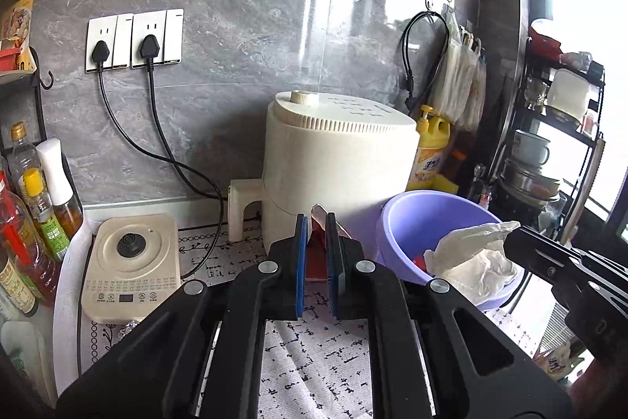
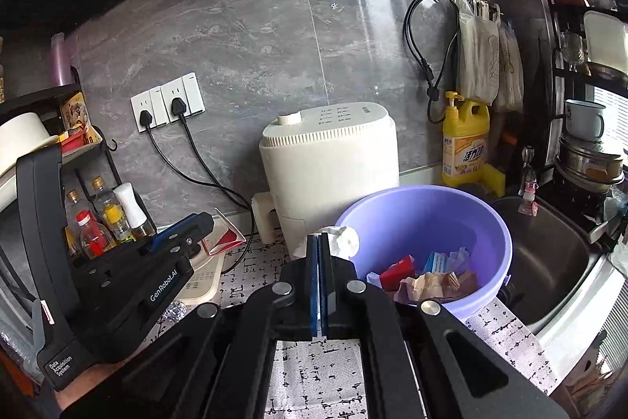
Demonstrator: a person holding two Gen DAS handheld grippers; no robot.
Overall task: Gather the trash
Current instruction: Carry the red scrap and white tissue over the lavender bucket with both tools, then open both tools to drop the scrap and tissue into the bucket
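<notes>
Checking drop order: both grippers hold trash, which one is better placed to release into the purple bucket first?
Right. The right gripper holds the white tissue right at the purple bucket rim; the left gripper with its red wrapper is farther off.

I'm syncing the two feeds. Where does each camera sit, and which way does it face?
Left wrist: on the left gripper, which pinches a red-and-white wrapper, facing the grey wall; right gripper visible.
Right wrist: on the right gripper, which pinches a crumpled white tissue, facing the lilac plastic basin.
Shared: basin, cream appliance.
</notes>
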